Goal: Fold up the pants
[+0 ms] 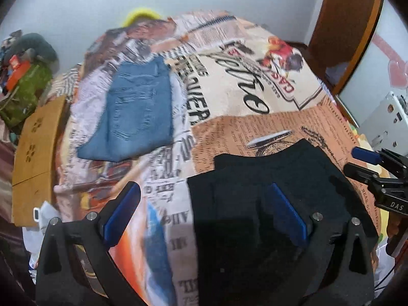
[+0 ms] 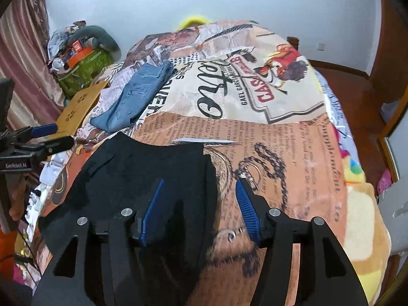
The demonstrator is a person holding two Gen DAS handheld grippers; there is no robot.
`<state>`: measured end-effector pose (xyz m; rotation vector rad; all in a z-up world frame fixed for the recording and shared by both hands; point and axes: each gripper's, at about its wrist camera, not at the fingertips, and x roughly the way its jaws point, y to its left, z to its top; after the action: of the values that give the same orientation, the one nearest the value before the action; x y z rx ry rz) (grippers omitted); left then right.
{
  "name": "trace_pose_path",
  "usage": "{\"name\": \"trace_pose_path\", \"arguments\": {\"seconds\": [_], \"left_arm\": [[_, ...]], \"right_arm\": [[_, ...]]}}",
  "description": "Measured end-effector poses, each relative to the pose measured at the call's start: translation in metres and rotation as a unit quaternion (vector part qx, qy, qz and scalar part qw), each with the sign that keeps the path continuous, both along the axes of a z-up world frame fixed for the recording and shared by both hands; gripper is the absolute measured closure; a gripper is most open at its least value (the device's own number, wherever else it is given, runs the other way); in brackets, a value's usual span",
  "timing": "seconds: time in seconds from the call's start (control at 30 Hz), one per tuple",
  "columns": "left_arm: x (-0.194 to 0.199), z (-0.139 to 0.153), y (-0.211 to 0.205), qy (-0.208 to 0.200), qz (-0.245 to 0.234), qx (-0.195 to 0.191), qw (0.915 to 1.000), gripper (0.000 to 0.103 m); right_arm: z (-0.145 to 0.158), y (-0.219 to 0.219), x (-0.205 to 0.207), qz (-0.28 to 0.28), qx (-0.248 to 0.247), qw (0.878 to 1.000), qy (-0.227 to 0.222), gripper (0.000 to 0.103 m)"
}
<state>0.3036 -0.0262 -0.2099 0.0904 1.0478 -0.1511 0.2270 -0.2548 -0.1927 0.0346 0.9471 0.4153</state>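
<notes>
Two grippers hover spread over folded black pants on a bed.
Left gripper (image 1: 204,219) and right gripper (image 2: 199,210) both stand apart, pinching nothing; the black pants (image 2: 142,168) lie under them at the near edge of the newsprint-patterned blanket (image 2: 293,140), folded blue jeans (image 1: 137,112) toward its far left corner.

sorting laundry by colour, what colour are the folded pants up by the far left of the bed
Blue denim: the folded pants lie flat on the printed blanket, clearest in the left wrist view.
</notes>
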Motion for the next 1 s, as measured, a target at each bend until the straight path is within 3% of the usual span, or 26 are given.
{"name": "trace_pose_path", "arguments": {"seconds": [0.3, 0.4, 0.63, 0.8, 1.0], "left_arm": [[0.032, -0.049, -0.015, 0.038, -0.005, 0.043, 0.9983, 0.001], [0.034, -0.060, -0.011, 0.042, -0.003, 0.041, 0.9983, 0.001], [0.038, -0.069, -0.010, 0.028, -0.005, 0.055, 0.9981, 0.000], [0.037, -0.065, -0.010, 0.023, -0.002, 0.059, 0.9980, 0.000], [0.016, -0.027, -0.011, -0.027, 0.000, 0.056, 0.9981, 0.001]], "right_arm": [[-0.036, 0.018, 0.037, 0.041, -0.025, 0.998, 0.030, 0.051], [-0.044, 0.017, 0.042, 0.058, -0.011, 0.998, 0.036, 0.067], [-0.049, 0.019, 0.037, 0.065, -0.030, 0.997, 0.008, 0.082], [-0.048, 0.018, 0.040, 0.059, -0.036, 0.998, 0.011, 0.083], [-0.027, 0.015, 0.032, 0.038, -0.045, 0.998, 0.009, 0.081]]}}
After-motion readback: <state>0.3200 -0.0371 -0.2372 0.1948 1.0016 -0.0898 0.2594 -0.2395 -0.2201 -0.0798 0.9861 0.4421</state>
